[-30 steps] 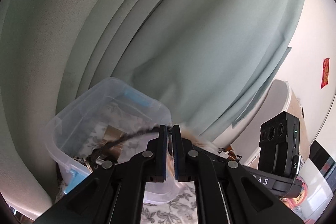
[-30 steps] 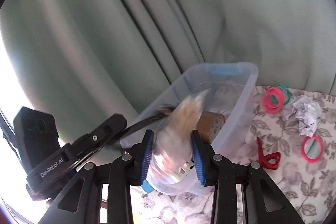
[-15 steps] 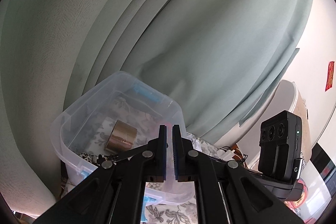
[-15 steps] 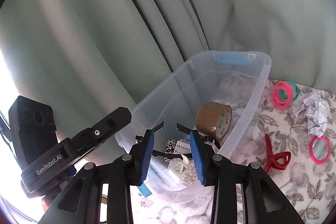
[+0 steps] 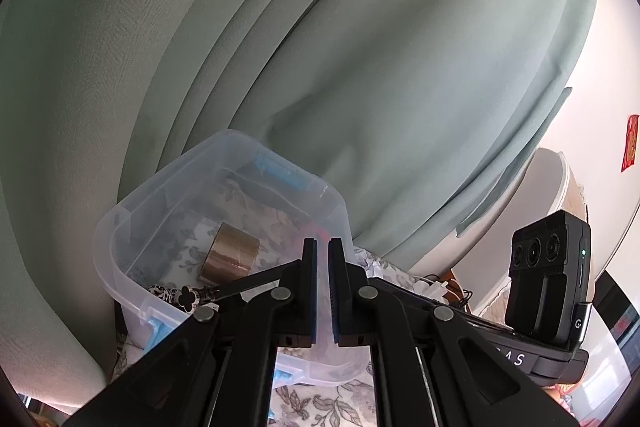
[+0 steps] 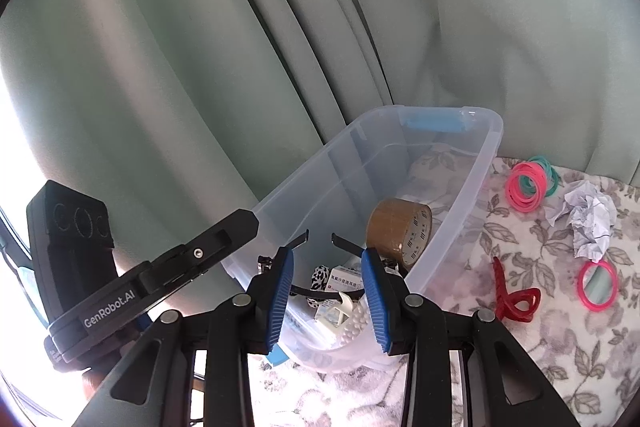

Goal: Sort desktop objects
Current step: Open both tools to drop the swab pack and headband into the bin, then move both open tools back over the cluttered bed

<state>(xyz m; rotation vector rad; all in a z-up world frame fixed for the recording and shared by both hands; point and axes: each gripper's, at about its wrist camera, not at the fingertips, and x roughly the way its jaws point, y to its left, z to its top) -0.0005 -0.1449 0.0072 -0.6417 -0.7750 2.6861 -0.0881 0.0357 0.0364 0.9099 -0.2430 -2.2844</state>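
A clear plastic bin (image 6: 476,187) stands on the flowered cloth against the curtain. In it lie a brown tape roll (image 6: 400,231), a small white box (image 6: 344,277), a black headband (image 6: 316,293) with a leopard-print piece and a white studded item (image 6: 354,327). My right gripper (image 6: 328,251) stands open above the bin's near end, nothing between its blue pads. My left gripper (image 5: 323,247) is shut and empty above the bin (image 5: 132,227), with the tape roll (image 5: 232,255) to its left. It shows in the right wrist view as a black bar (image 6: 240,223).
On the cloth right of the bin lie a red hair claw (image 6: 514,301), a pile of pink and green rings (image 6: 528,187), crumpled paper (image 6: 590,217) and a pink-rimmed round mirror (image 6: 598,287). The green curtain (image 6: 280,47) hangs close behind. A white tub (image 5: 552,187) stands far right.
A blurred pale thing between my right fingers a second ago is gone from them; the bin's contents now show. The black strap at my left fingertips has dropped into the bin.
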